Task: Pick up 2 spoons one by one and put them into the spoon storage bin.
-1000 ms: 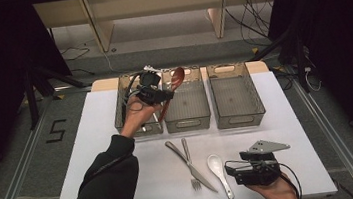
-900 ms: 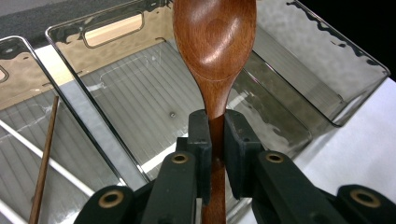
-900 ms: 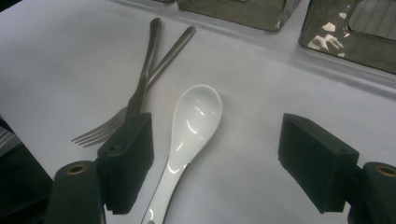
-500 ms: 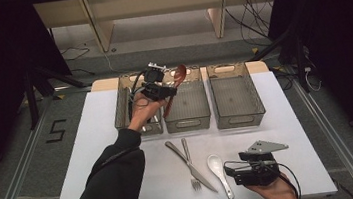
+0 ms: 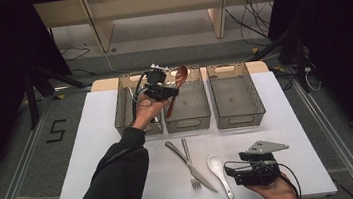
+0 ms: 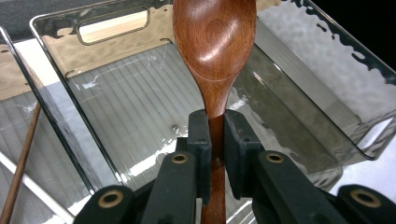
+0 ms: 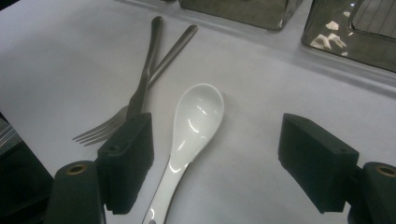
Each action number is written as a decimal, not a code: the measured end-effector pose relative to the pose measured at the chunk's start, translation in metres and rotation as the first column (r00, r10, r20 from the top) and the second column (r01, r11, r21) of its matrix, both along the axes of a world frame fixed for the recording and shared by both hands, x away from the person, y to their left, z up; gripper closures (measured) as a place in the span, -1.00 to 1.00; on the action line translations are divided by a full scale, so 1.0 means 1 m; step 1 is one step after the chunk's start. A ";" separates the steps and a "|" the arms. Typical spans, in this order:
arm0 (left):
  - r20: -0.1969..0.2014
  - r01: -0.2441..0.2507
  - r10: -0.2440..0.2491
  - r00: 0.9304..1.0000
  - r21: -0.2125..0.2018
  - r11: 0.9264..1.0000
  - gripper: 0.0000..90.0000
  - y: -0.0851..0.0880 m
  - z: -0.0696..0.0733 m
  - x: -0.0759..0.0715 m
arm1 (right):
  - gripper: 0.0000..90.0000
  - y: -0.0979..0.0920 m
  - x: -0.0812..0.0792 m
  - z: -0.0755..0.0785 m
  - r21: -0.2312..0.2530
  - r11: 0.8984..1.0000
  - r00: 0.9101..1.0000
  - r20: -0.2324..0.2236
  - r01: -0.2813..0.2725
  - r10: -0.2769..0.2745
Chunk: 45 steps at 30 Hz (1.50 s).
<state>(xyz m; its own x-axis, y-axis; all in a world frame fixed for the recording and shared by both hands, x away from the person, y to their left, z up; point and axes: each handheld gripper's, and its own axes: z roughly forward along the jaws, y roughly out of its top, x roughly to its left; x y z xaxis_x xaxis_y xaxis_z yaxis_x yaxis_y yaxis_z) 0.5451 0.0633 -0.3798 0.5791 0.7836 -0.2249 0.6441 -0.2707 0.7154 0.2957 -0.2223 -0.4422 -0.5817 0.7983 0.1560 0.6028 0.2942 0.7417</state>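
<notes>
Left gripper (image 6: 215, 135) clamps the wooden spoon (image 6: 215, 51) above the middle bin (image 6: 289, 84); right gripper (image 7: 215, 158) stands released near the table's front edge.

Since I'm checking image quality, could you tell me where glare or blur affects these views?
Left gripper view: glare ripples on the middle bin; wooden spoon sharp. Right gripper view: highlights on the white spoon, near fingers soft. High view: table bright, surroundings dark.

The wooden spoon (image 6: 215, 42) is a glossy reddish brown, clamped between matte black pads (image 6: 200, 140), and the bin (image 6: 299, 93) beneath it is smoky clear plastic with a fine ribbed floor. On the white table (image 5: 110, 152) lie a white ceramic spoon (image 7: 194, 121) and a silver-grey fork (image 7: 140, 93) and knife (image 5: 192, 168), dull in this light, perhaps brushed steel.
</notes>
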 end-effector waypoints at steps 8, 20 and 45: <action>-0.002 -0.012 0.012 1.000 -0.005 1.000 0.79 -0.004 -0.005 0.003 | -0.39 0.000 0.000 0.000 0.001 1.000 1.000 0.001 -0.001 0.001; -0.034 -0.032 0.031 0.999 -0.026 0.999 0.36 0.003 -0.002 0.001 | -0.39 0.001 0.000 0.000 0.001 1.000 1.000 0.000 -0.001 0.001; 0.001 0.018 -0.018 1.000 -0.070 0.997 -0.36 0.050 0.014 -0.075 | -0.39 0.006 -0.002 0.000 -0.029 1.000 1.000 0.000 -0.003 0.003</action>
